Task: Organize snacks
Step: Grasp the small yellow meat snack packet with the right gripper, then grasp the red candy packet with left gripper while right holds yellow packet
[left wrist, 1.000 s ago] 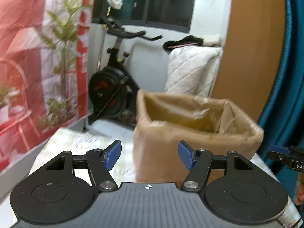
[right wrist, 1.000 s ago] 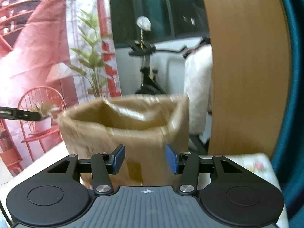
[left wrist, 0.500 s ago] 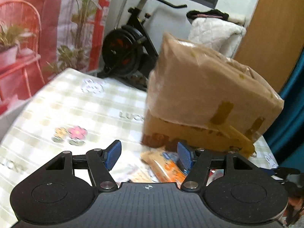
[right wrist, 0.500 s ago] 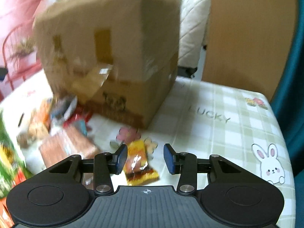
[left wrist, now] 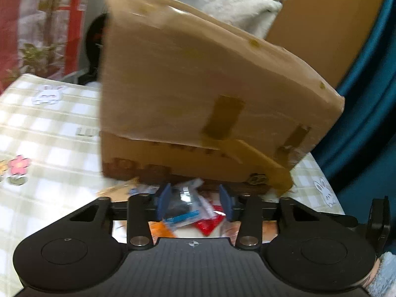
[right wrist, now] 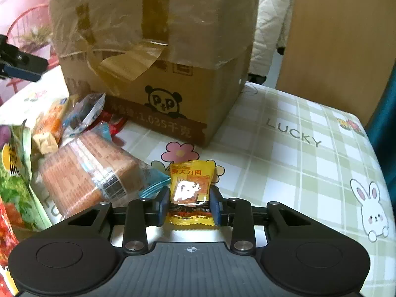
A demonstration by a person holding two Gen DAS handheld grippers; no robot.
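Both grippers low over the snack pile in front of the cardboard box (right wrist: 158, 57).

The right gripper (right wrist: 189, 206) straddles a yellow snack packet (right wrist: 191, 193) that lies on the checked tablecloth (right wrist: 297, 163) in front of the box's panda-printed side; its blue pads (right wrist: 164, 204) sit narrow, right at the packet's two edges, though whether they actually press it cannot be told. Left of that packet, also in front of the box, lie a clear-wrapped brown cracker pack (right wrist: 86, 173), a green bag (right wrist: 14, 175) and several small orange and blue packets (right wrist: 71, 118) heaped close to the box's base. The left gripper (left wrist: 195, 204) hangs with its fingers parted at a moderate width over a blue-and-clear wrapper (left wrist: 184, 209) and a red packet (left wrist: 208, 225) near the box (left wrist: 198, 94), gripping neither.
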